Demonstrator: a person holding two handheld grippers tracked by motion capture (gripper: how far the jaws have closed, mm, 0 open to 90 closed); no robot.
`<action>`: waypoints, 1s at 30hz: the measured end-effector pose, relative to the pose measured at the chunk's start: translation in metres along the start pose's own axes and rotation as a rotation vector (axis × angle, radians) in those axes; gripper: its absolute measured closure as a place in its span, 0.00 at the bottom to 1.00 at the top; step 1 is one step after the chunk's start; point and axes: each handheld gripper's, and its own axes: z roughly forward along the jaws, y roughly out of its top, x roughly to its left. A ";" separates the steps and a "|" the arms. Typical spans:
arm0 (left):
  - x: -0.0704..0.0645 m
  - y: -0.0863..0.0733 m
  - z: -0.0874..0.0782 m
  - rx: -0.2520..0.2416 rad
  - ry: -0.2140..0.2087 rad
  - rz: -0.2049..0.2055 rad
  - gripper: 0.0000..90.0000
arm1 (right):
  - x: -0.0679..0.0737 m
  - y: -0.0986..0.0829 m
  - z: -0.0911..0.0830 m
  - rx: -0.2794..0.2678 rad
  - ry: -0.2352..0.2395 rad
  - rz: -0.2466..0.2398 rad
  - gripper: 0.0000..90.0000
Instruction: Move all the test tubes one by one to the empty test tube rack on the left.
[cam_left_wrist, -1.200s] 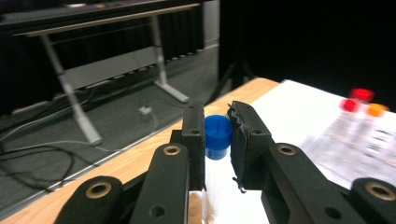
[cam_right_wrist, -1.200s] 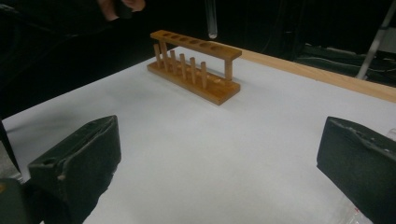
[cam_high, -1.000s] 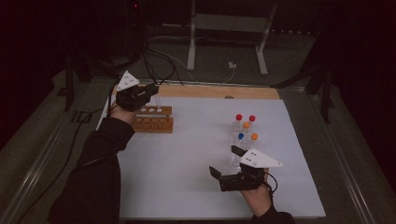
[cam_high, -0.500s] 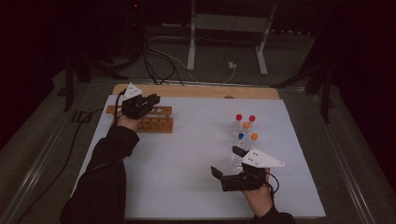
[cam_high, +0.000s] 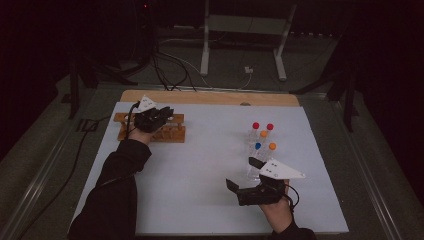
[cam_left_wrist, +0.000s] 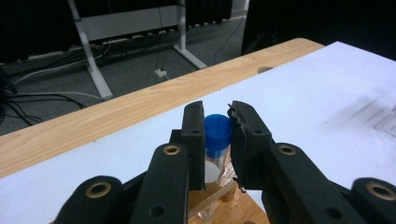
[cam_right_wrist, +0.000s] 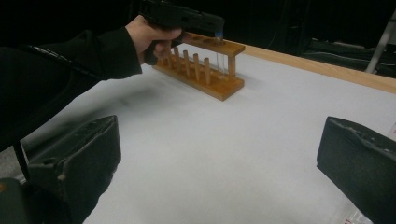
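So my left tool (cam_left_wrist: 217, 133) is pinching the blue-capped tube (cam_left_wrist: 218, 132) over the wooden rack (cam_high: 152, 127), far left. Keep it upright, lower slowly. Right tool (cam_high: 246, 175) idles, spread.

Between the black jaws of the left gripper (cam_left_wrist: 215, 121) — a clear tube (cam_left_wrist: 214, 158) with a blue cap, a white patch on its wall. Beneath the jaws, a honey-brown wooden rack (cam_high: 161, 129). Counter (cam_high: 210, 165): plain white sheet, bordered beyond the jaws by a light wooden edge. Ahead of the right gripper (cam_high: 243, 175) — black jaws, white top plate — clear tubes (cam_high: 262, 137) capped red, orange and blue. Sleeve (cam_high: 120, 175): black.
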 end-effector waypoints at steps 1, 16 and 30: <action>0.001 0.001 0.000 0.009 -0.007 0.007 0.86 | 0.000 0.000 0.000 -0.003 0.002 0.000 0.00; 0.000 0.015 -0.017 0.017 -0.059 -0.011 0.46 | -0.013 0.025 -0.015 -0.035 -0.003 -0.011 0.00; -0.029 0.015 -0.087 -0.039 -0.230 0.008 0.02 | -0.057 0.044 -0.019 -0.005 -0.075 0.043 0.02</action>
